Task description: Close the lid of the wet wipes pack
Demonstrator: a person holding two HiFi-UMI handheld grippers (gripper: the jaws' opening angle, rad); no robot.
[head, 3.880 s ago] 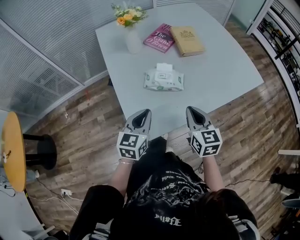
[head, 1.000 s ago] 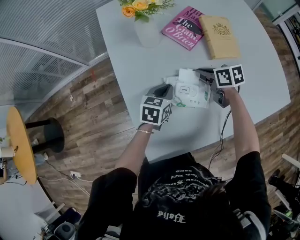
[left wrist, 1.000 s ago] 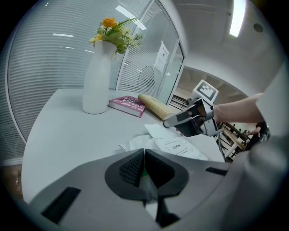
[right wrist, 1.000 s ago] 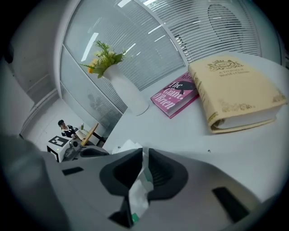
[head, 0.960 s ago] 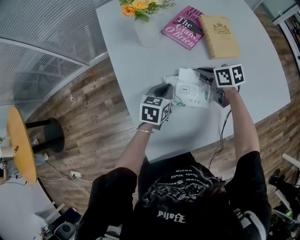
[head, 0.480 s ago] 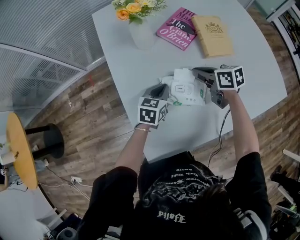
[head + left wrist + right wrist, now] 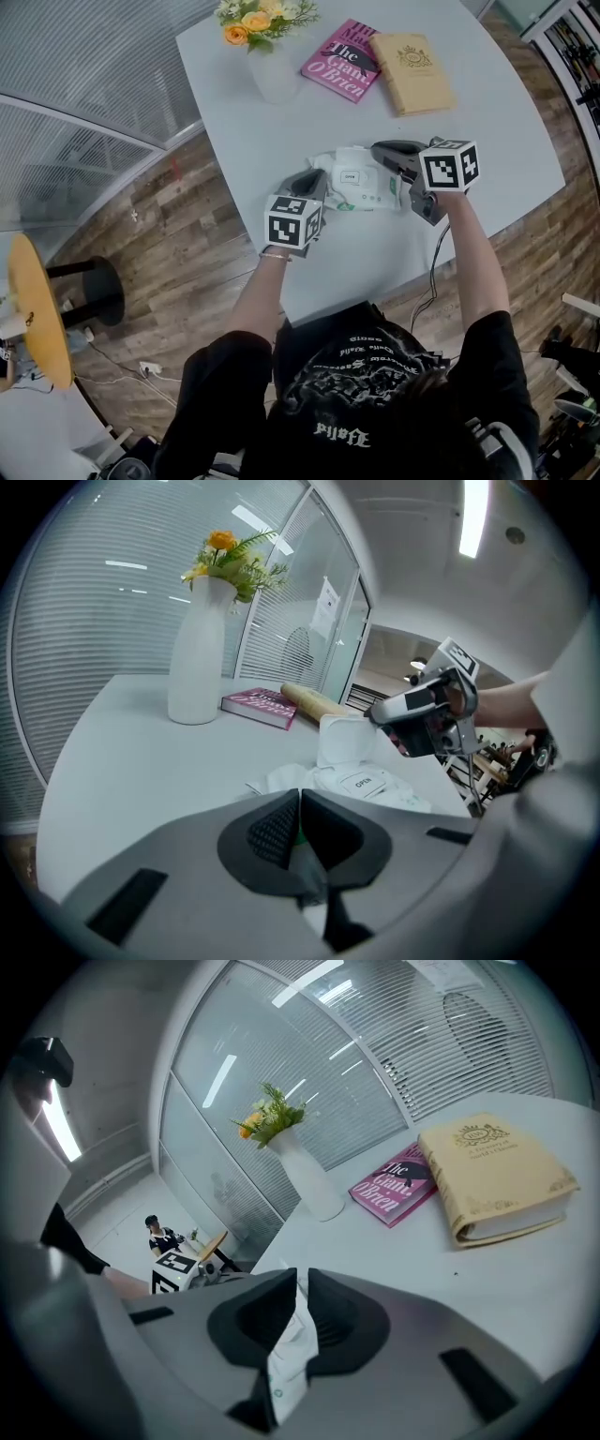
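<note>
A white vase w/ flowers, a pink book and a tan book are being seen at the far end of the table, well apart from the wet wipes pack, which is lying mid-table. Its left end is being covered by the left gripper and its right end by the right gripper. The lid is being seen upright and open; the contents are being hidden. A thin edge, prob. the pack's film, is being clamped by the left jaws. The right jaws are opening, w/ white pack film being pinched between them.
</note>
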